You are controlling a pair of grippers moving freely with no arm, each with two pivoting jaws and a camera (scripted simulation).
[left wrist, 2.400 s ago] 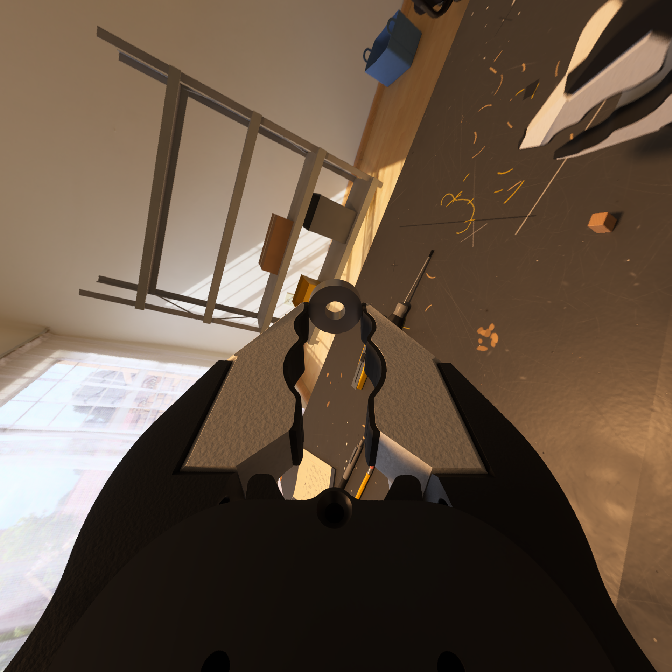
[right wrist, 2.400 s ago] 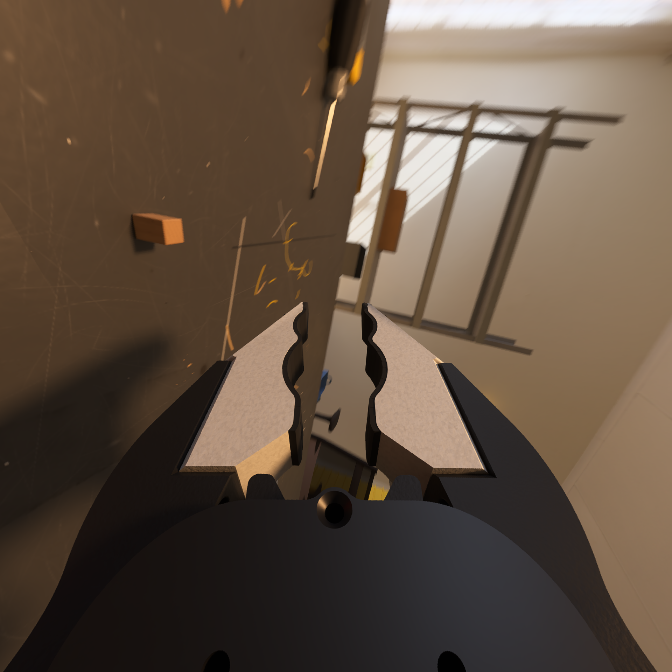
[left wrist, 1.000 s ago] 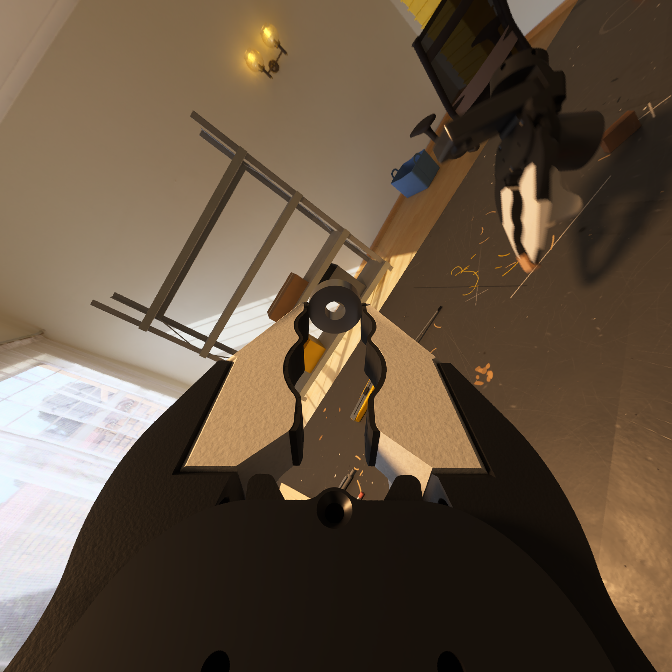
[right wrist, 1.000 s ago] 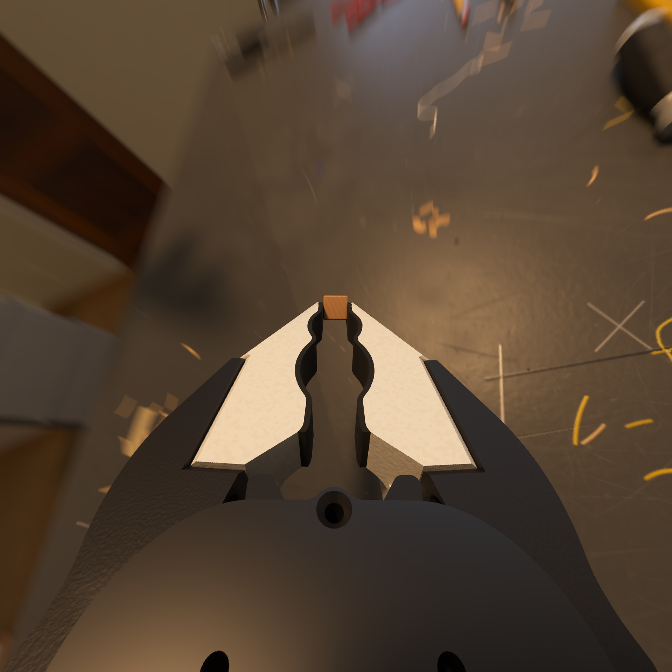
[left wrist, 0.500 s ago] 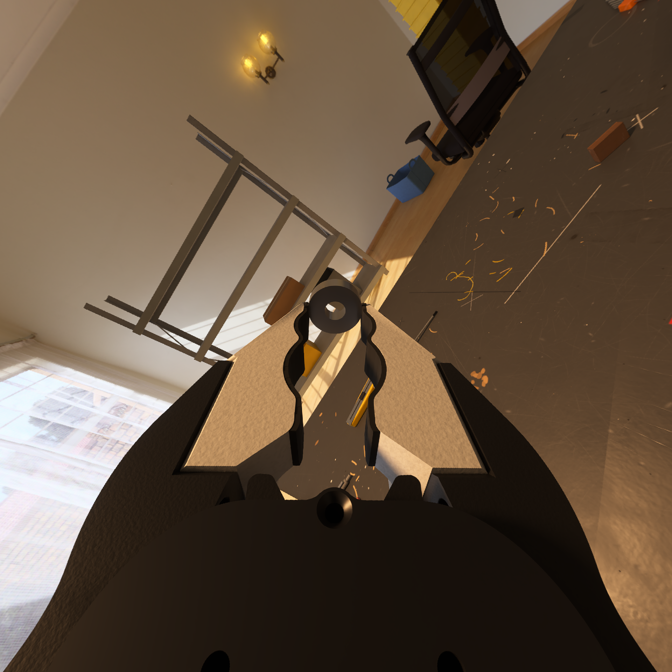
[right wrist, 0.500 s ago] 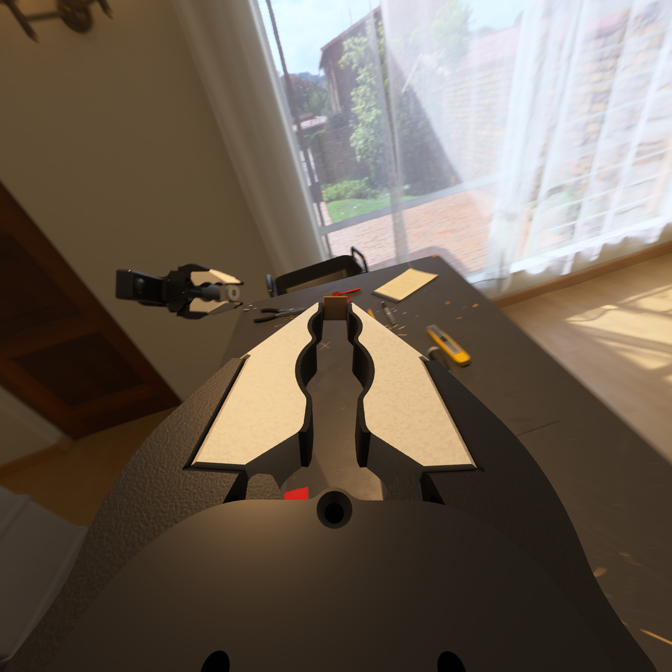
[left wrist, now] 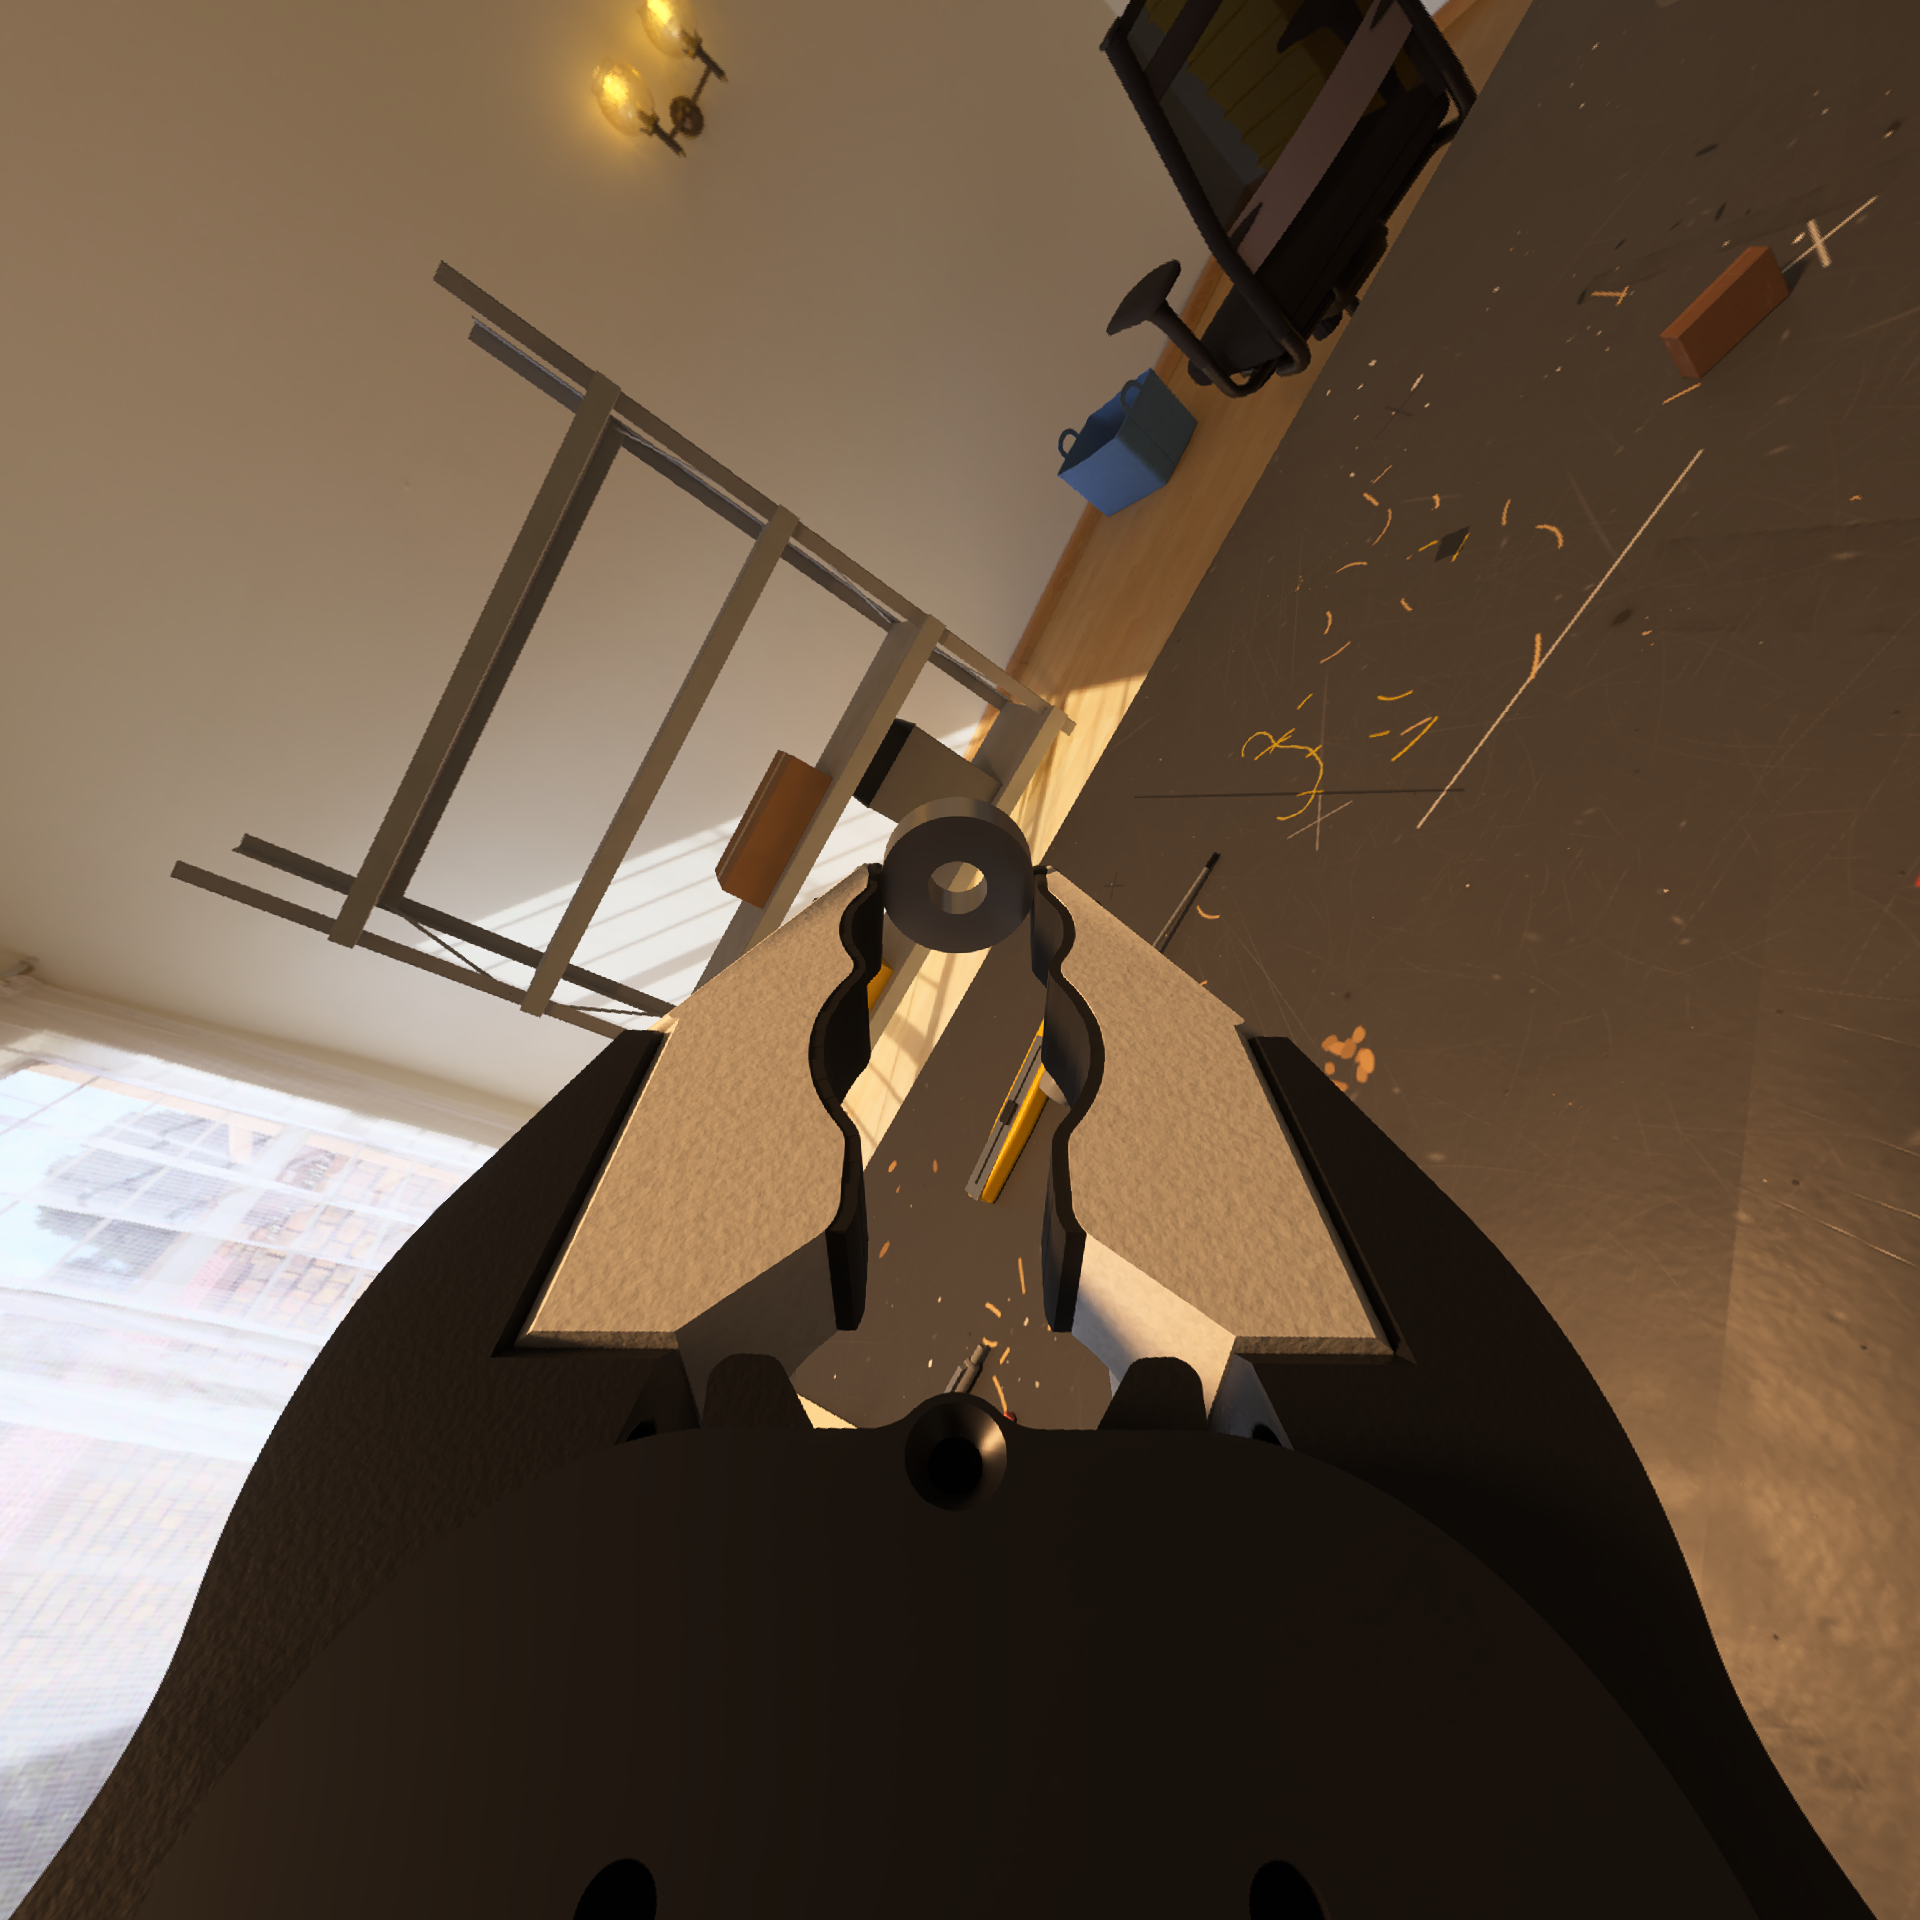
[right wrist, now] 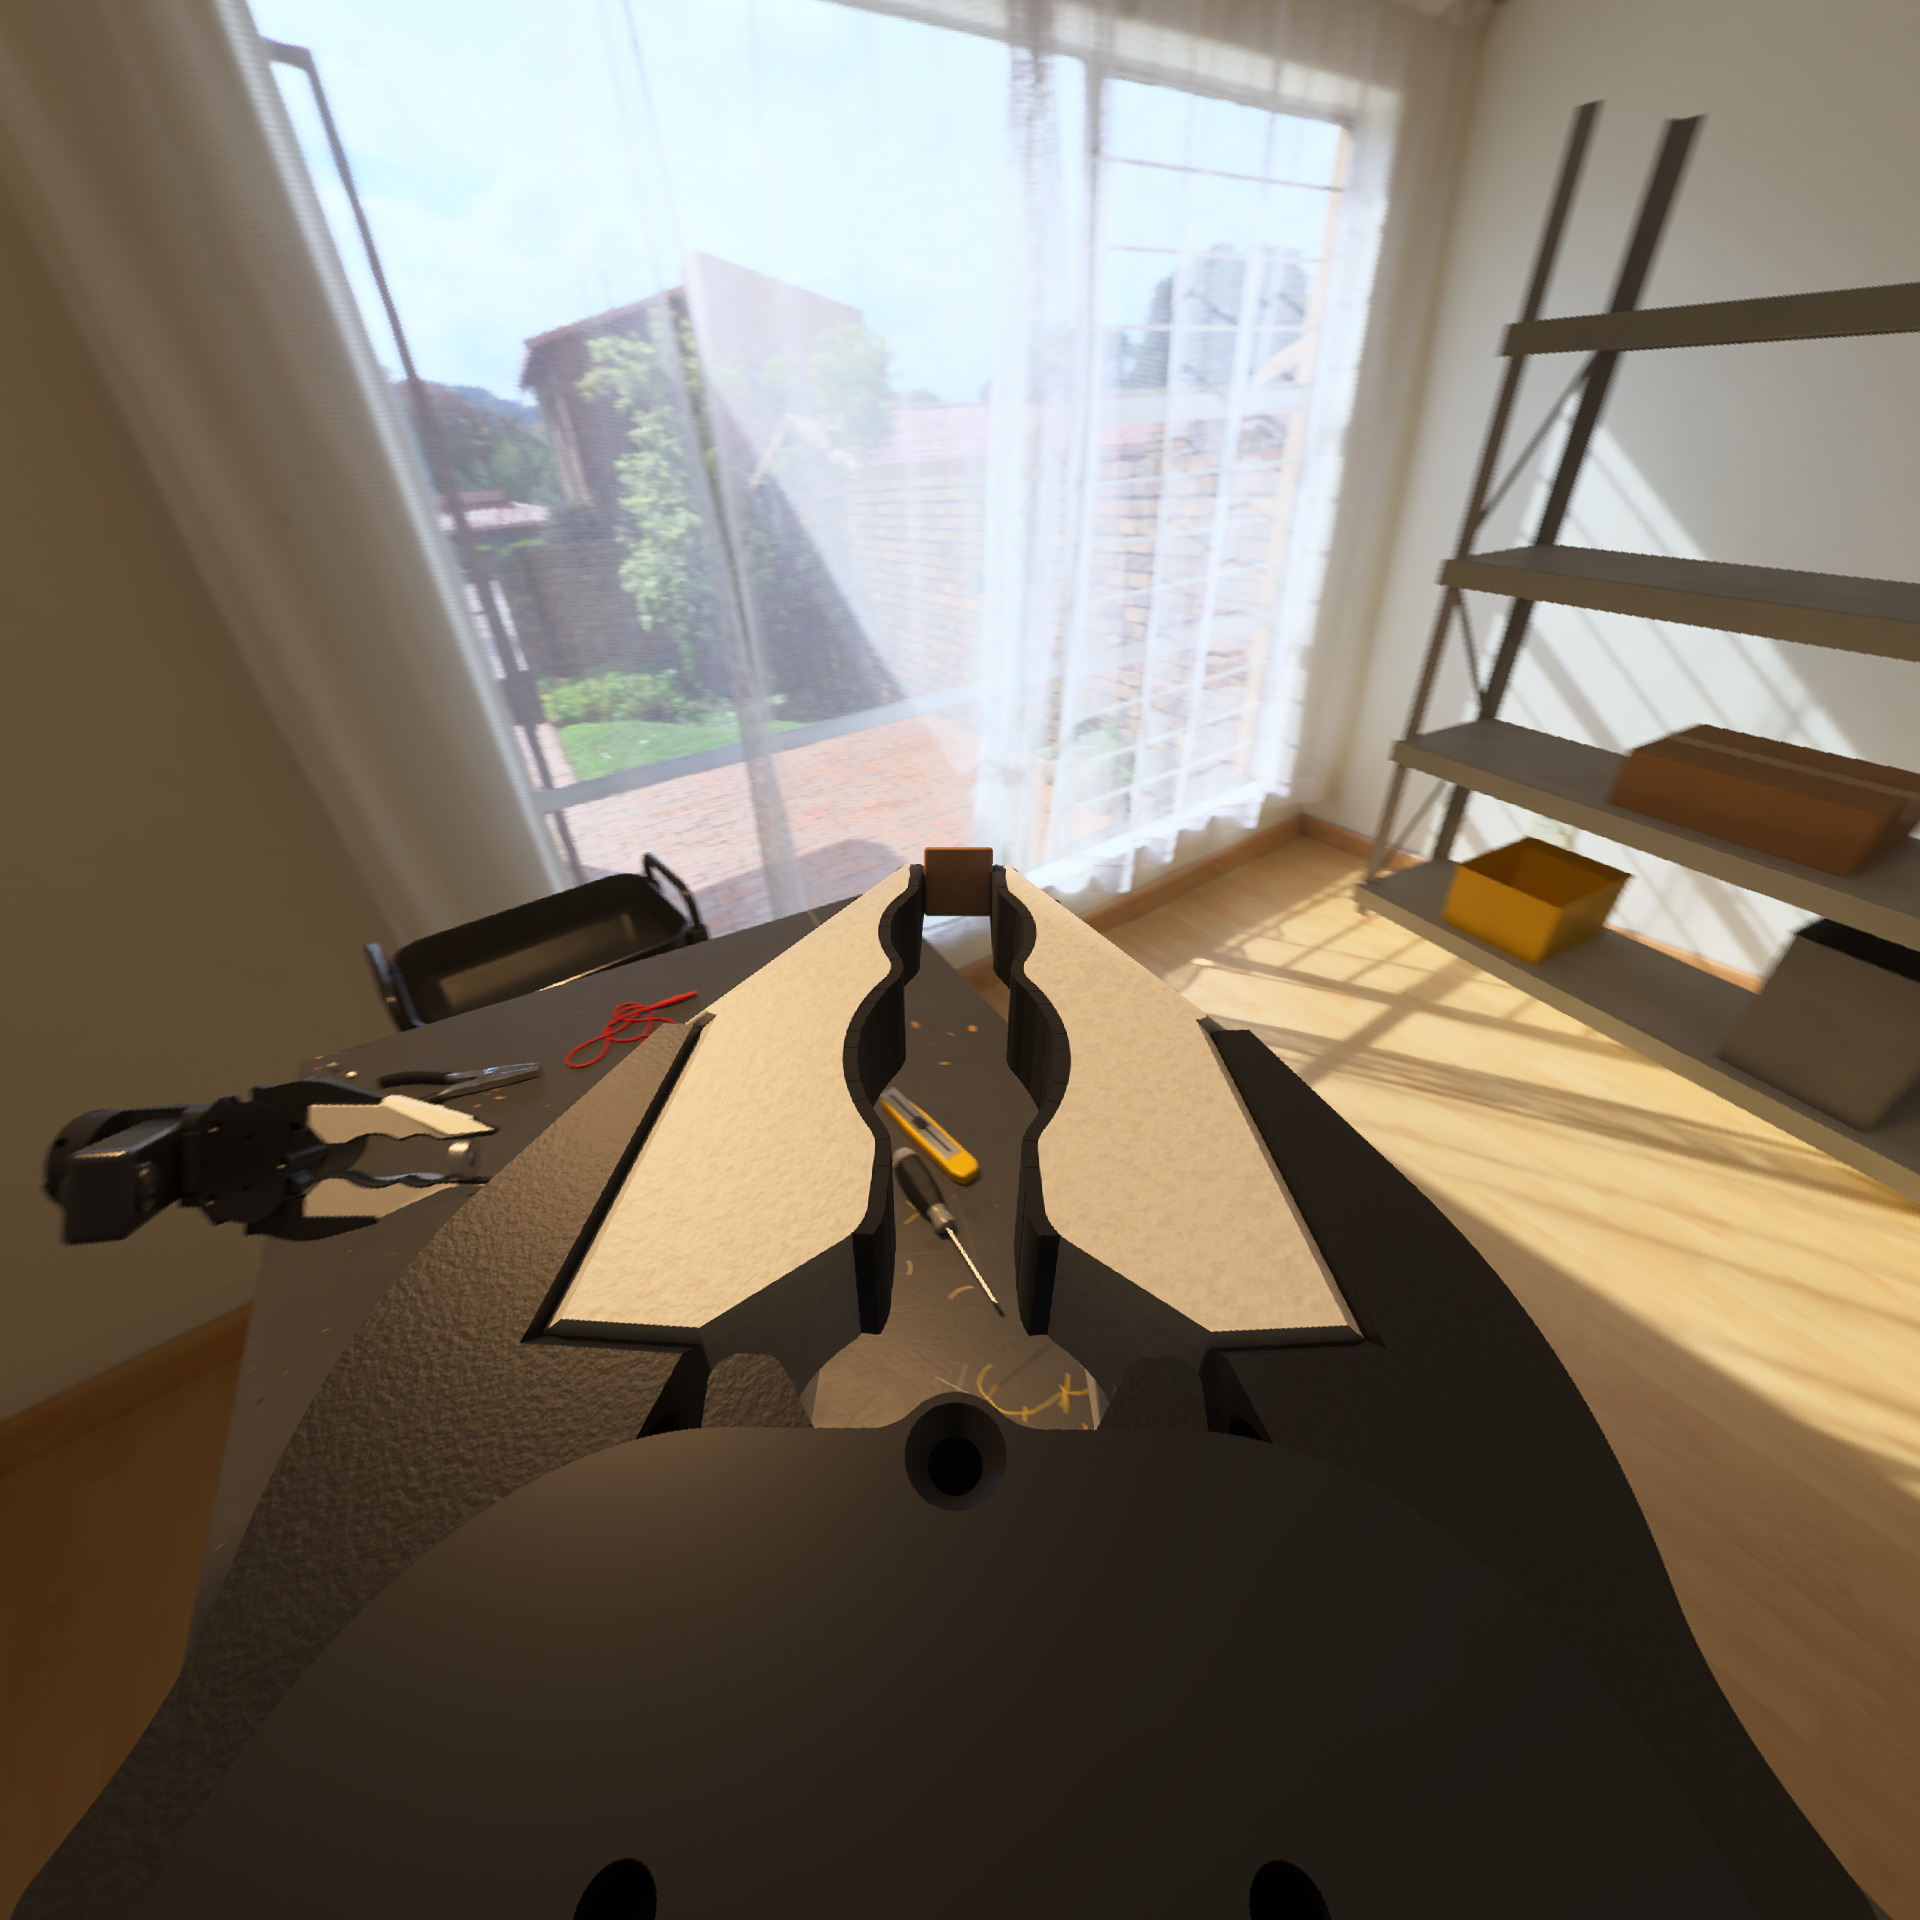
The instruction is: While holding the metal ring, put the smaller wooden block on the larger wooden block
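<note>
Two grippers were each loaded. Left gripper (left wrist: 958, 894) was clamped on the metal ring (left wrist: 956, 885), held at the fingertips with the ring's hole facing the camera, lifted clear of the dark table (left wrist: 1621, 935). Right gripper (right wrist: 958, 883) was clenched on the smaller wooden block (right wrist: 958, 879), pinched at the very tips, also raised above the table.

Larger wooden block (left wrist: 1725, 312) lay on the table far from the ring, close to a chalk cross, with nothing on top of it. Smaller block was not on it.

Relative to the table: a screwdriver (right wrist: 940, 1226) and a yellow utility knife (right wrist: 930, 1135) lay on it just beside each other, seen between the right gripper's fingers; pliers (right wrist: 468, 1075) and a red wire loop (right wrist: 621, 1027) lay toward its window end. A black chair (right wrist: 540, 940) stood at that end. A blue bucket (left wrist: 1127, 445) sat on the floor beside the table. Shelves (right wrist: 1662, 769) stood against the wall, well apart from the table.

In the right wrist view the left gripper hung off the table's left edge.
</note>
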